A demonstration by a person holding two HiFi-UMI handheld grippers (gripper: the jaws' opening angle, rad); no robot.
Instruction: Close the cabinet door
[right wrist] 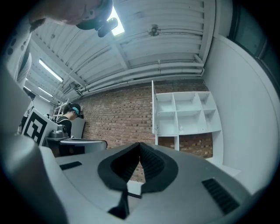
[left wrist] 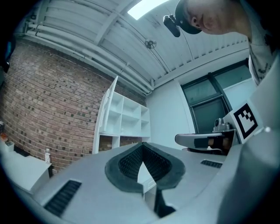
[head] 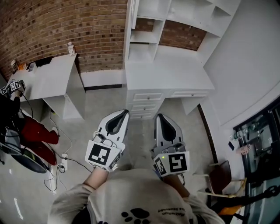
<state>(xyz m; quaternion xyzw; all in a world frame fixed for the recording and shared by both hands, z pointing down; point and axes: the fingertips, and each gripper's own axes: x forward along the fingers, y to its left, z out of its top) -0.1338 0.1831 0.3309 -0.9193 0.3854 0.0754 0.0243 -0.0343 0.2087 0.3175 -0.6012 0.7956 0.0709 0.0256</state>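
Brick wall (head: 52, 30) at the back, with a white shelf unit (head: 151, 11) against it, standing on a white table (head: 166, 74) that has drawers (head: 146, 105) below. Cabinet door (head: 130, 22) is at the unit's upper left. It is swung out and seen edge-on in the head view, and it also sticks out from the open cubbies in the left gripper view (left wrist: 106, 113) and the right gripper view (right wrist: 153, 107). So the door is not closed yet.

Left gripper (head: 127, 111) and right gripper (head: 158, 116) sit side by side low in the head view, over bare floor (head: 105, 100) in front of the drawers. Both point toward the unit and are well apart from the door. Left jaws are pressed together at the tips with nothing between them (left wrist: 142, 144). Right jaws are the same, tips together and empty (right wrist: 139, 144).

Step in hand, as a judgement: approach, with no contact yet. The door is up high and the grippers are low and short of it.

The next move likely calls for:
- stepping closer and raising one gripper to the door's outer face near its free edge
- pushing it round toward the unit until it sits flush

Closed jaws are fine for a push, so no grasp is needed. The left gripper looks to be on the door's side, though which one will be used cannot be told.
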